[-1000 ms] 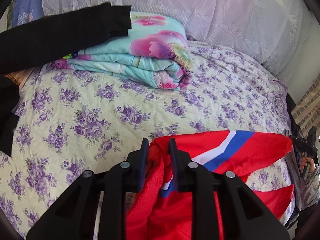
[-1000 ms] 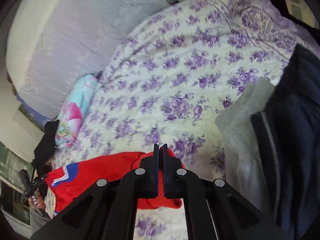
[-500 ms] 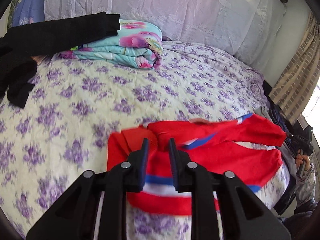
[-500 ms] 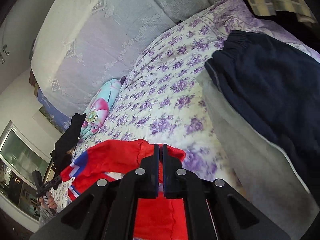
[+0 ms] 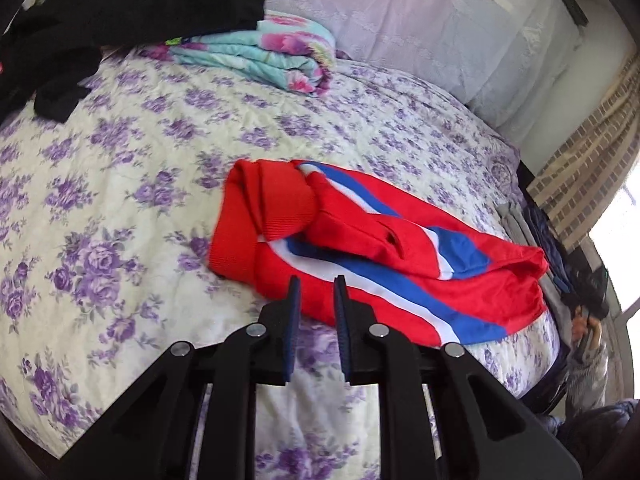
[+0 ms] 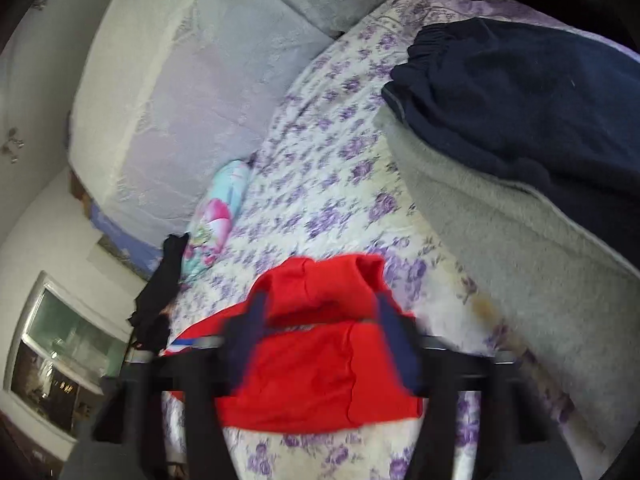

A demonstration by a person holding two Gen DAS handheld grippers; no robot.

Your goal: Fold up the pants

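Red pants (image 5: 360, 240) with blue and white side stripes lie folded on the purple-flowered bedsheet (image 5: 120, 160), ribbed cuffs at their left end. My left gripper (image 5: 317, 300) sits at their near edge, jaws only a narrow slot apart with red fabric in the slot at the tips. In the right wrist view the pants (image 6: 320, 380) lie just ahead. My right gripper (image 6: 320, 320) is blurred and its jaws are opening, standing wide to either side of a red fold without pressing it. A person's hand (image 5: 584, 328) shows at the far right edge of the left wrist view.
A folded floral blanket (image 5: 272, 56) and a black garment (image 5: 120, 20) lie at the head of the bed by a pale padded headboard (image 5: 400, 20). Navy pants (image 6: 520, 100) rest on a grey garment (image 6: 500, 260) to the right. A checked curtain (image 5: 580, 168) hangs beyond the bed.
Both grippers swept the pants across and down onto the sheet, where they now lie folded. The right jaws went from shut on red fabric to wide apart.
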